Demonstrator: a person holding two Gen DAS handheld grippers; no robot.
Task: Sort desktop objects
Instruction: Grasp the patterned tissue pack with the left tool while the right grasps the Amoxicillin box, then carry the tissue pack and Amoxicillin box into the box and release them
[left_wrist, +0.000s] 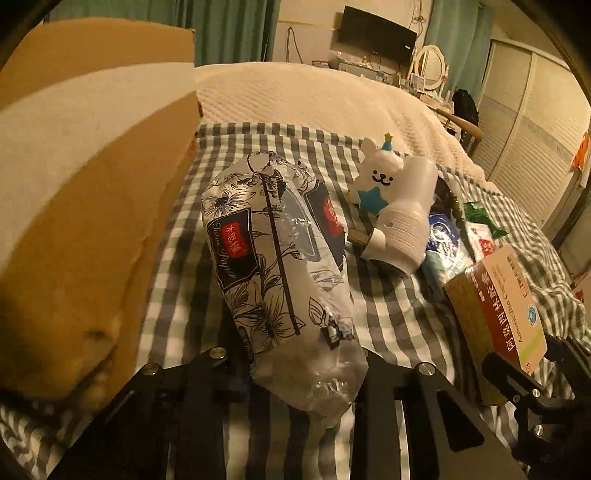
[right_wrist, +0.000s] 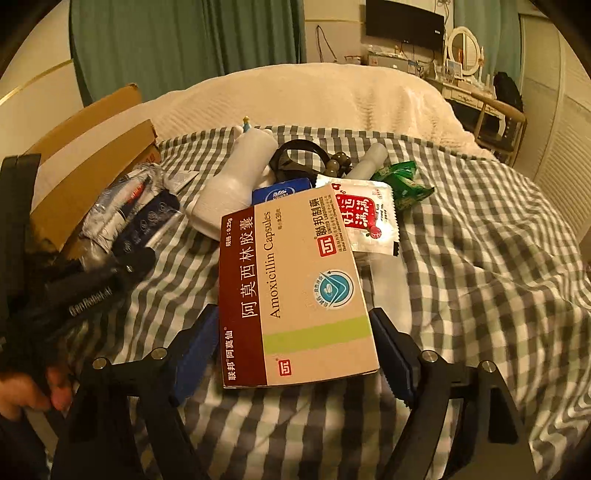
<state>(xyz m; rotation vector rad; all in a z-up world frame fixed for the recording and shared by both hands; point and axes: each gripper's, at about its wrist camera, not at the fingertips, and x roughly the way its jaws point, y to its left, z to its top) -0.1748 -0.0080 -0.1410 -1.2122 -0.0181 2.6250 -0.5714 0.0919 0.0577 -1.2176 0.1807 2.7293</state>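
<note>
A floral black-and-white tissue pack (left_wrist: 273, 258) lies lengthwise on the checked cloth (left_wrist: 399, 317). My left gripper (left_wrist: 299, 362) is shut on its crumpled near end. The right wrist view shows that gripper (right_wrist: 122, 266) from the side, with the pack (right_wrist: 122, 206) in its jaws. An Amoxicillin capsule box (right_wrist: 295, 291), tan with a maroon stripe, sits tilted on other items. My right gripper (right_wrist: 295, 343) is shut across the box's near end, with a blue pad (right_wrist: 195, 343) against each long edge. In the left wrist view the box (left_wrist: 495, 306) and right gripper (left_wrist: 517, 376) appear at the right.
An open cardboard box (left_wrist: 92, 184) stands close on the left. Behind the medicine box lie a white bear-faced toy (left_wrist: 384, 177), a blue pack (right_wrist: 280, 194), a red-and-white sachet (right_wrist: 369, 218), a green packet (right_wrist: 402, 181) and a black ring (right_wrist: 295, 155). A hand (right_wrist: 22, 391) shows at lower left.
</note>
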